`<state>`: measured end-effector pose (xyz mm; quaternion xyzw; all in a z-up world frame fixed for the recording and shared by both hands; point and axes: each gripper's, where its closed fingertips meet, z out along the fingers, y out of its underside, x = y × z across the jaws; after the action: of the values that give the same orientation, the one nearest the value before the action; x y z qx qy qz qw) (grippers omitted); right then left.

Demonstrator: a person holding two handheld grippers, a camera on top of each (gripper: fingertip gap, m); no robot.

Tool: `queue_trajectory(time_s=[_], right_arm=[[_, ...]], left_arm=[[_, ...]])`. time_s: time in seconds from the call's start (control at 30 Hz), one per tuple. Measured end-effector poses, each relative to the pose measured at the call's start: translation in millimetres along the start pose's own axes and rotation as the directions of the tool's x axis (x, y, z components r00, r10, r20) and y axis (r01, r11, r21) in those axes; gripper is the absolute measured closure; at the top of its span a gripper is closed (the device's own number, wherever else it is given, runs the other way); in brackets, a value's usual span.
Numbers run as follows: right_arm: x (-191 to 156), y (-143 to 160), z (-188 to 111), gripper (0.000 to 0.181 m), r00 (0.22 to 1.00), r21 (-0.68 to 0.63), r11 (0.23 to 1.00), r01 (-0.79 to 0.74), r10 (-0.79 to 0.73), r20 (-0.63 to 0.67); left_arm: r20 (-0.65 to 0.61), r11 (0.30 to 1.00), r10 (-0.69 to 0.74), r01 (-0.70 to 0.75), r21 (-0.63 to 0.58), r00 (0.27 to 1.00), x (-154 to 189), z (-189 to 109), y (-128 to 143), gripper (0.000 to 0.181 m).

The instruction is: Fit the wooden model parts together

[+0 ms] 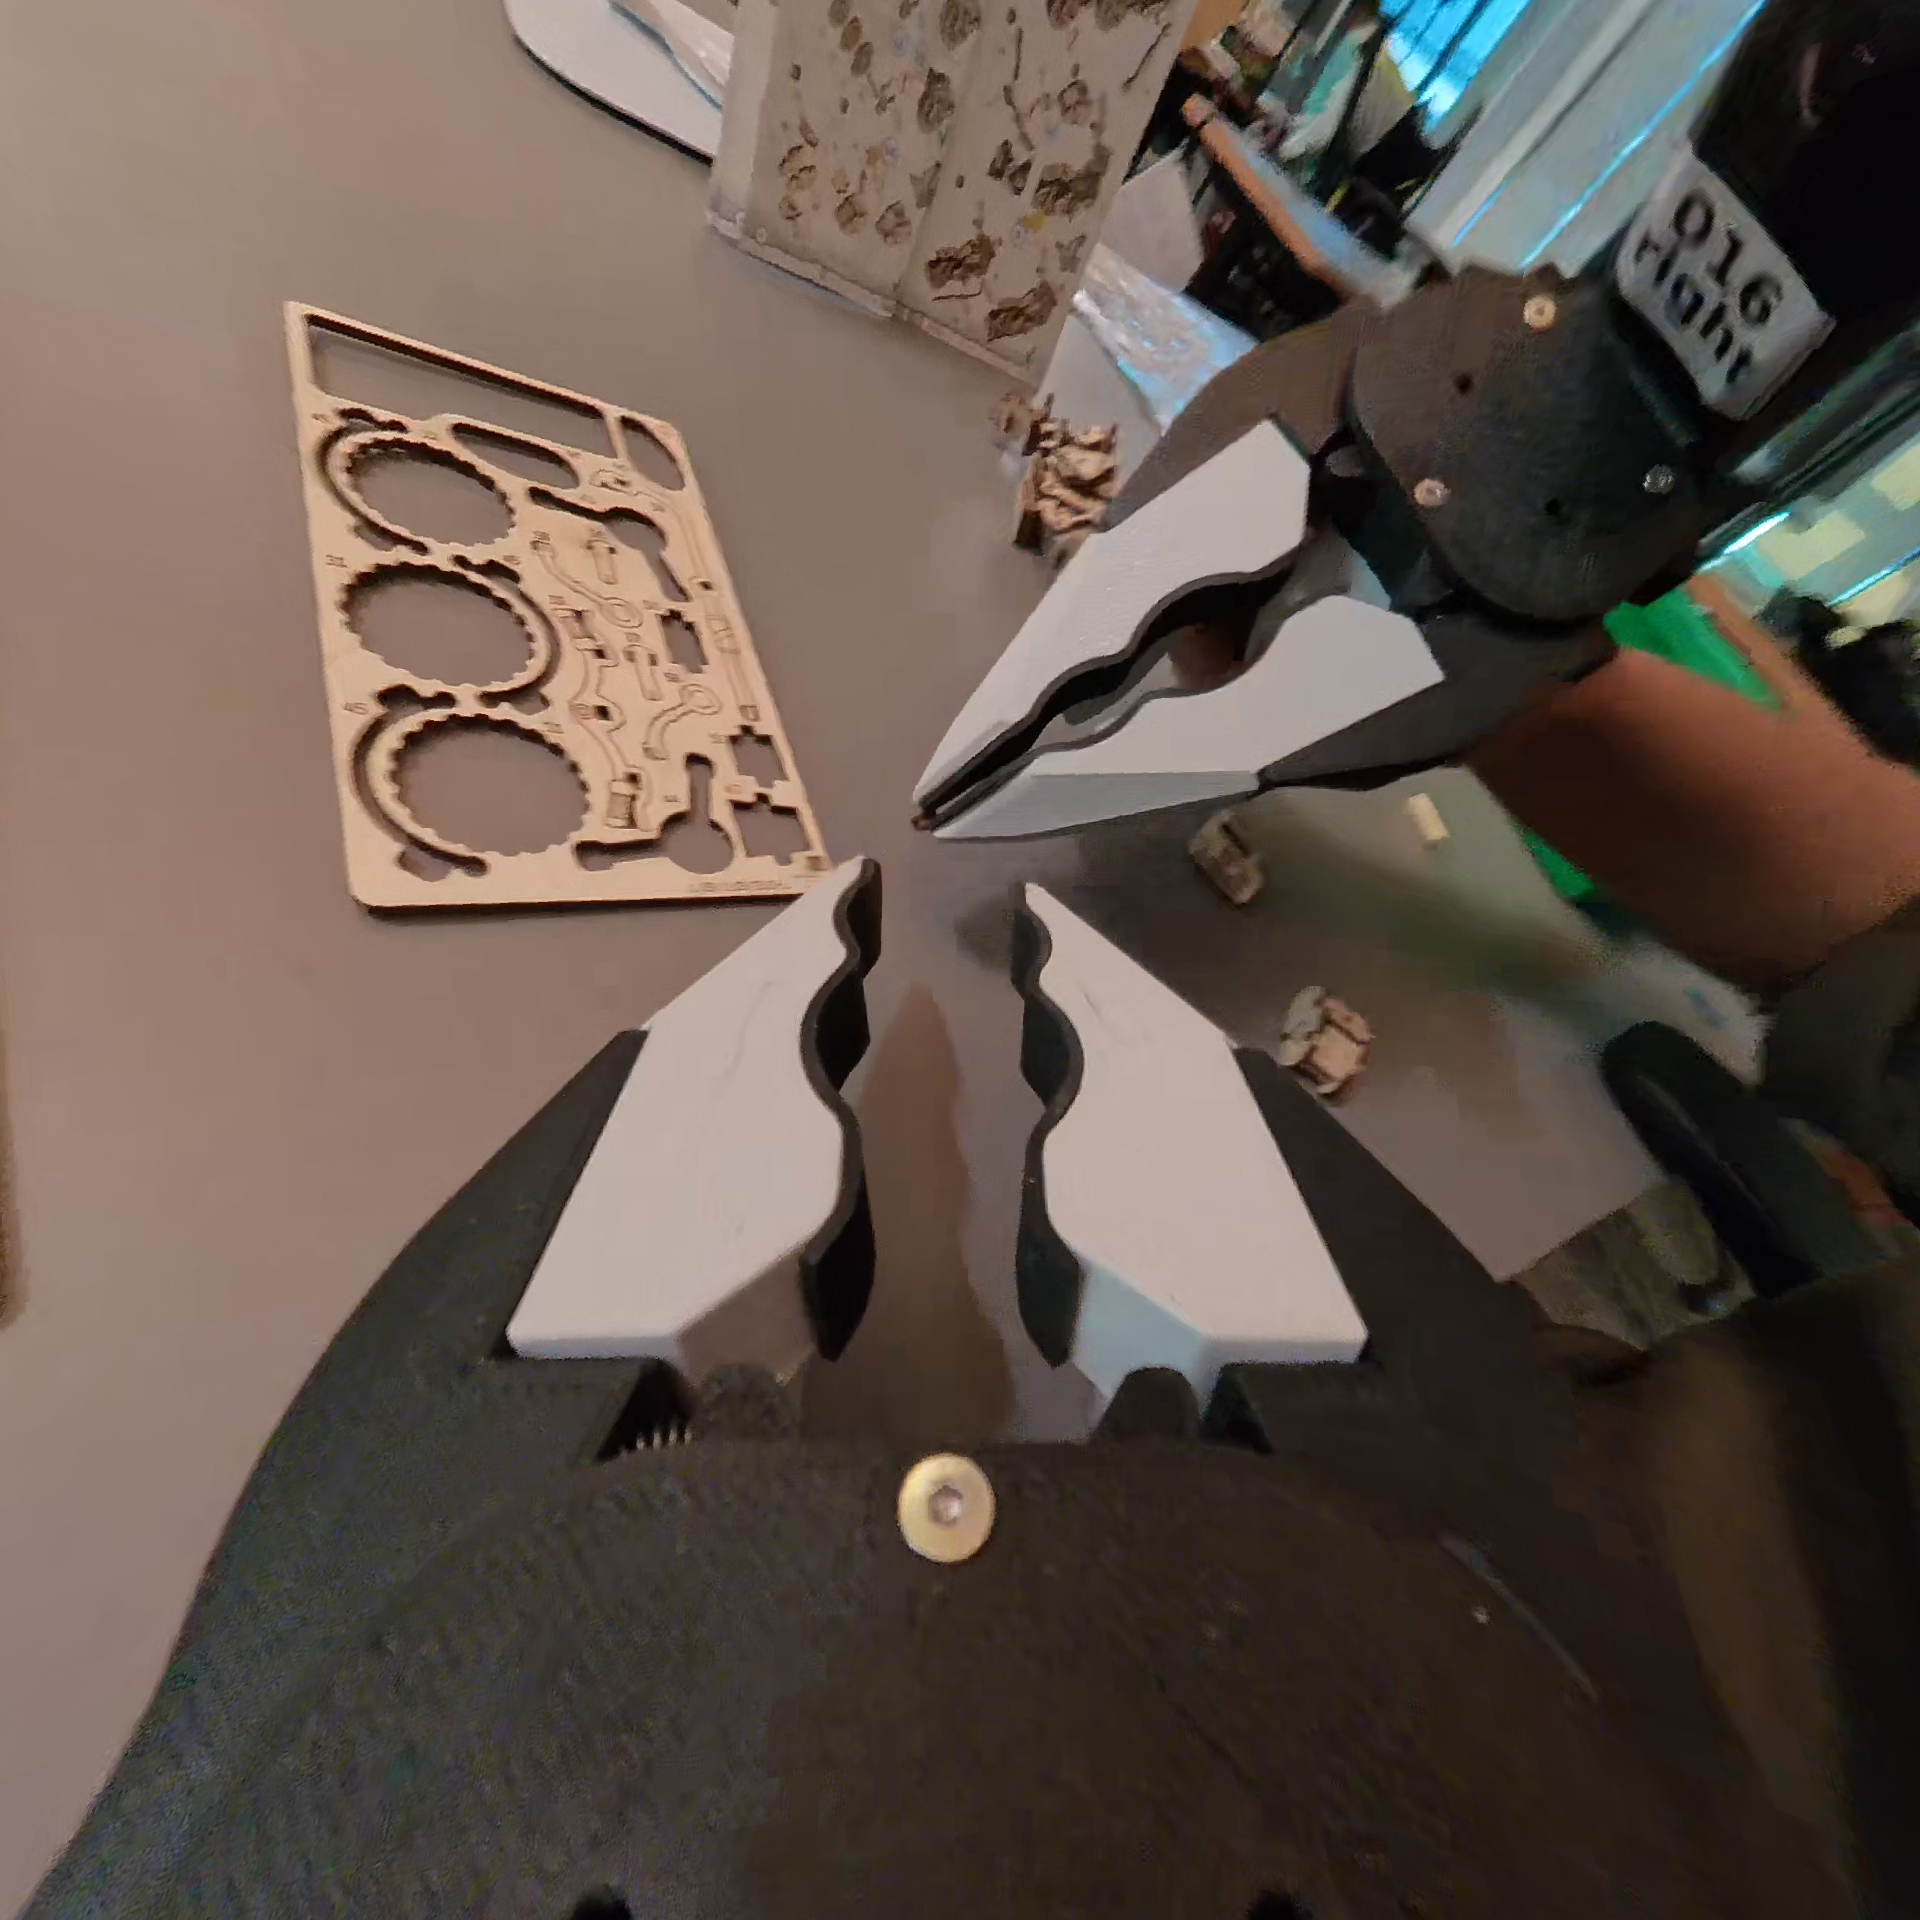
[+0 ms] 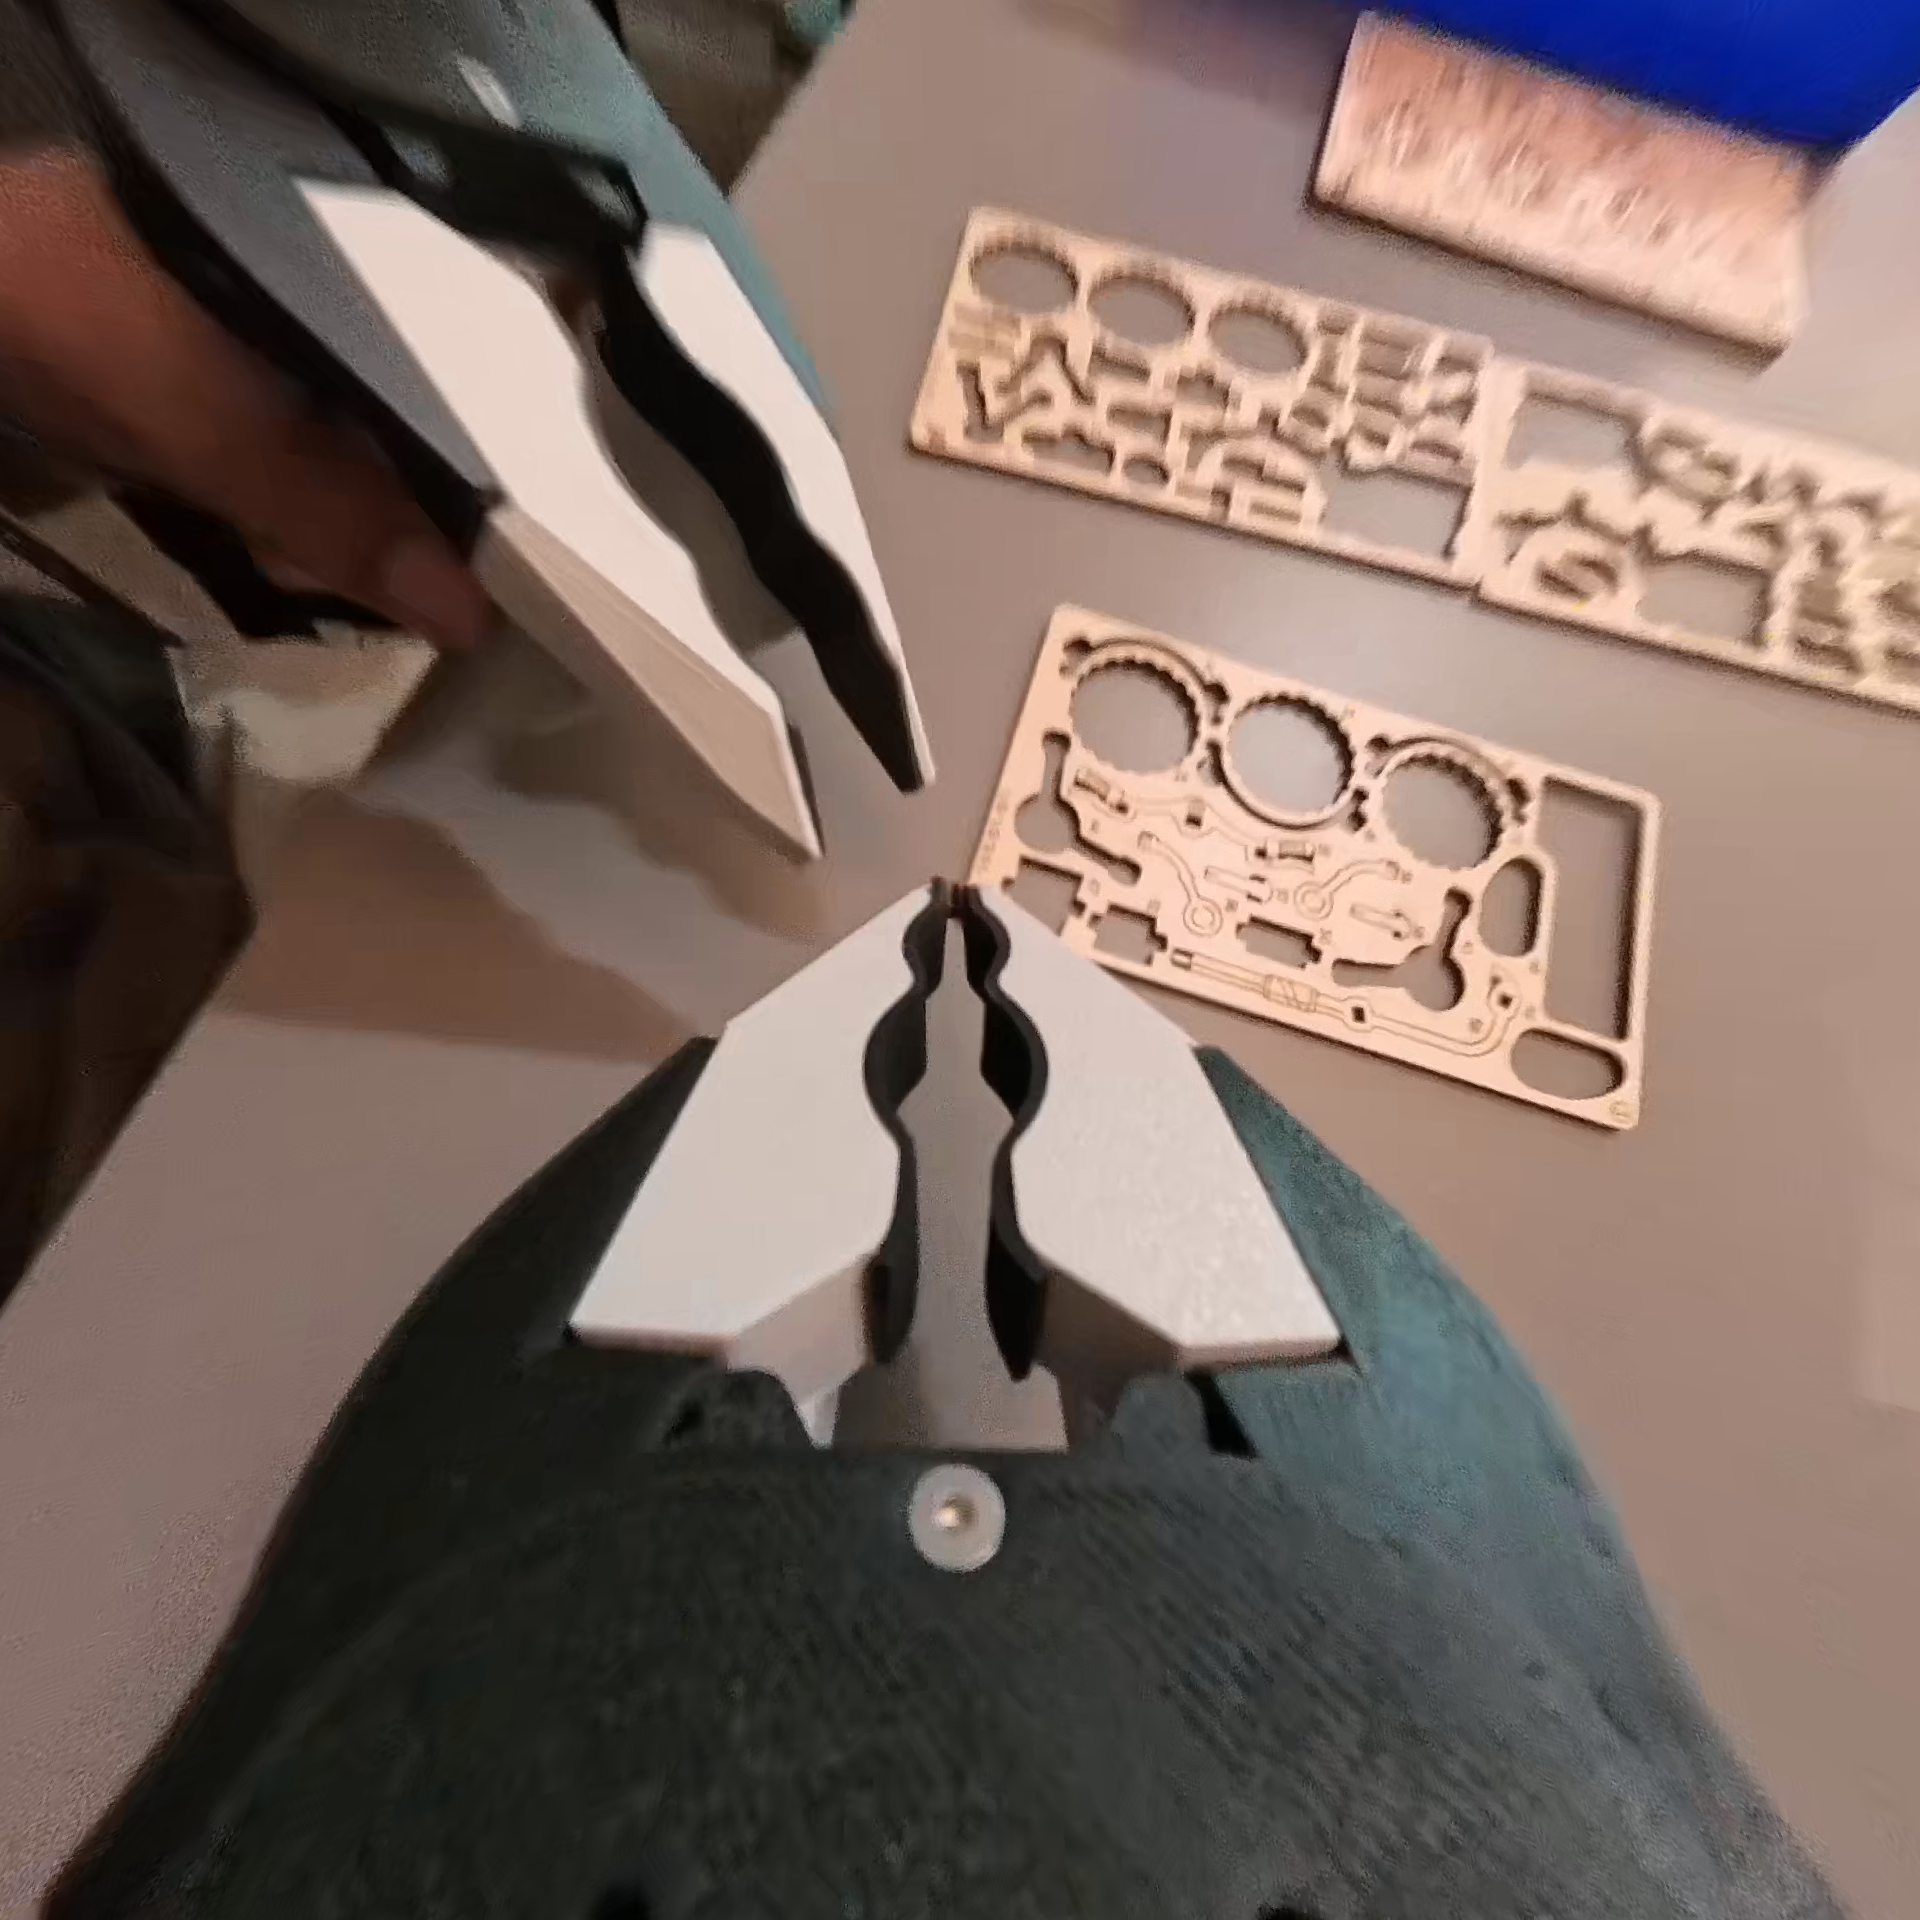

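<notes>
A: Our left gripper point(image 1: 945, 904) has its fingers wide and empty. Our right gripper point(image 2: 948, 891) has tips pinched together; whether on a sliver we cannot tell.

B: Loose parts point(image 1: 1325, 1039) lie on the bench point(image 1: 156, 623) beside the sheet point(image 1: 520, 623). We should approach low and slowly.

Pale laser-cut wooden sheet point(image 1: 540, 644), matt table point(image 1: 156, 312)

Pale tan wooden sheets point(image 2: 1320, 883), laser-cut with dark-edged gear-toothed circles, lie on a grey-brown counter point(image 1: 156, 520). Both claws, left point(image 1: 945, 914) and right point(image 2: 948, 896), have light grey fingers with black wavy inner edges on black bodies. A white panel point(image 1: 935, 156) is speckled brown.
</notes>
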<state>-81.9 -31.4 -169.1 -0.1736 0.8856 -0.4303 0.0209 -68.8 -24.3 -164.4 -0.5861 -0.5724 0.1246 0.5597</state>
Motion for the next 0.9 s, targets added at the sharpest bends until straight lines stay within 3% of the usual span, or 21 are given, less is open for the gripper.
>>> queue_trajectory(time_s=[0.07,0.13,0.23,0.37,0.5,0.9], right_arm=[[-7.0,-10.6,-16.0,0.180,0.997,0.083,0.995,0.059,-0.054,-0.064],[-14.5,-14.0,-33.1,0.180,0.982,0.136,0.982,0.134,-0.113,-0.153],[-28.5,-14.0,-58.1,0.180,0.954,0.206,0.959,0.195,-0.136,-0.269],[-46.4,-3.4,-75.4,0.180,0.928,0.213,0.949,0.232,-0.151,-0.340],[-55.0,5.2,-83.8,0.181,0.914,0.211,0.944,0.254,-0.163,-0.371],[-67.0,7.0,-106.3,0.180,0.926,0.289,0.914,0.284,-0.184,-0.328]], left_arm=[[-0.086,0.997,-0.069,0.072,0.031,0.994,11.4,-1.4,-3.4,0.163],[-0.182,0.983,-0.164,0.176,0.052,0.970,21.7,-3.9,-8.0,0.181],[-0.366,0.950,-0.276,0.310,0.038,0.889,44.1,-6.9,-13.4,0.181],[-0.491,0.934,-0.334,0.352,-0.059,0.805,75.0,3.4,-4.7,0.171],[-0.531,0.930,-0.363,0.336,-0.151,0.765,99.5,17.3,5.2,0.170],[-0.619,0.896,-0.438,0.372,-0.242,0.652,122.7,20.2,3.6,0.178]])
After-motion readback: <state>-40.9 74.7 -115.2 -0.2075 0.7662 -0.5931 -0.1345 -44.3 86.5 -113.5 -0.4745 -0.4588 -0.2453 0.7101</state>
